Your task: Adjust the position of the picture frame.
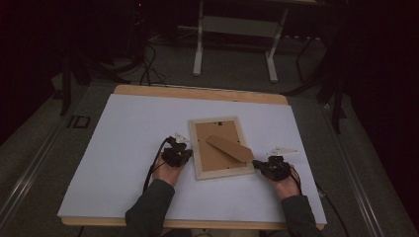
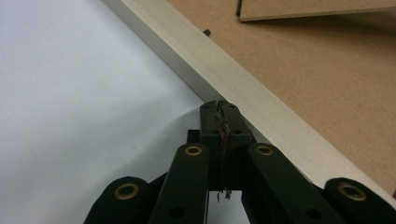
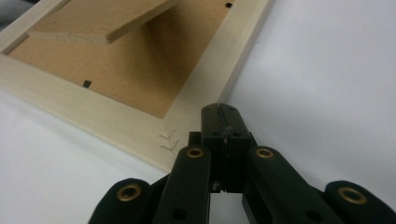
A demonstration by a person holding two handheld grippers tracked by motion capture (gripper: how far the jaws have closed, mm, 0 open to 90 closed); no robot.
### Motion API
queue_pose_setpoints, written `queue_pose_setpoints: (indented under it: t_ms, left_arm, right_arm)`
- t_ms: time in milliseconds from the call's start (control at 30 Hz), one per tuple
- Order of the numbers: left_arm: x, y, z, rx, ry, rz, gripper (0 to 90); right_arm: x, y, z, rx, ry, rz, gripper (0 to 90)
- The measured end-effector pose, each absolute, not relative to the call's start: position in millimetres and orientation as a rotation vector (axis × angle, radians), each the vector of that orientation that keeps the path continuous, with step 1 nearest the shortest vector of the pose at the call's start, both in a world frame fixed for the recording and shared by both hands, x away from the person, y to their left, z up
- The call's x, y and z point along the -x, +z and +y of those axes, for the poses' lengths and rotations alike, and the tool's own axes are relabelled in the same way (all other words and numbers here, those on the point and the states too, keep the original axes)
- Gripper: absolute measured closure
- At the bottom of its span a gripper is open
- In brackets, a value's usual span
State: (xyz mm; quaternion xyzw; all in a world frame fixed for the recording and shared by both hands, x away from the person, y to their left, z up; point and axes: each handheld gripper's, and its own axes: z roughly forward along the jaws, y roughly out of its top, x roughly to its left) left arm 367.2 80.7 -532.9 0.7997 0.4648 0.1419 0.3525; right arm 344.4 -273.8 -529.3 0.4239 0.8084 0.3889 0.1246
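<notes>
A pale wooden picture frame [image 1: 221, 146] lies face down mid-surface on the white sheet [image 1: 123, 148], brown stand flap [image 1: 230, 147] raised. Left gripper [image 1: 184, 153] and right gripper [image 1: 257, 163], both pressed together empty, flank its near corners.

A white sheet [image 1: 128, 148] covers a wooden table [image 1: 197, 93], with a white metal stand [image 1: 237, 29] on the floor beyond.

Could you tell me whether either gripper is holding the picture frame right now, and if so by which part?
Nothing is held. The left gripper and right gripper are both shut with nothing between the jaws, each tip at an edge of the picture frame.
</notes>
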Motion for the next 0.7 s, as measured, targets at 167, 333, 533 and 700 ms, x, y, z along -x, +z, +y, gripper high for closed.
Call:
queue_pose_setpoints:
  t_ms: [167,333,533,700]
  left_arm:
    - [-376.6,-532.0,84.7,-2.075,0.374,1.220,90.0]
    - [-382.7,-531.8,86.8,-2.071,0.377,1.231,90.0]
    - [-392.5,-531.5,89.2,-2.081,0.382,1.223,90.0]
    - [-403.3,-531.2,93.7,-2.069,0.351,1.236,90.0]
  right_arm:
    - [-332.1,-528.1,-263.9,-1.192,1.143,2.381,90.0]
    - [-327.1,-526.0,-257.4,-1.172,1.176,2.392,90.0]
    - [-322.3,-526.1,-250.6,-1.153,1.202,2.417,90.0]
    - [-315.3,-529.7,-243.9,-1.142,1.233,2.443,90.0]
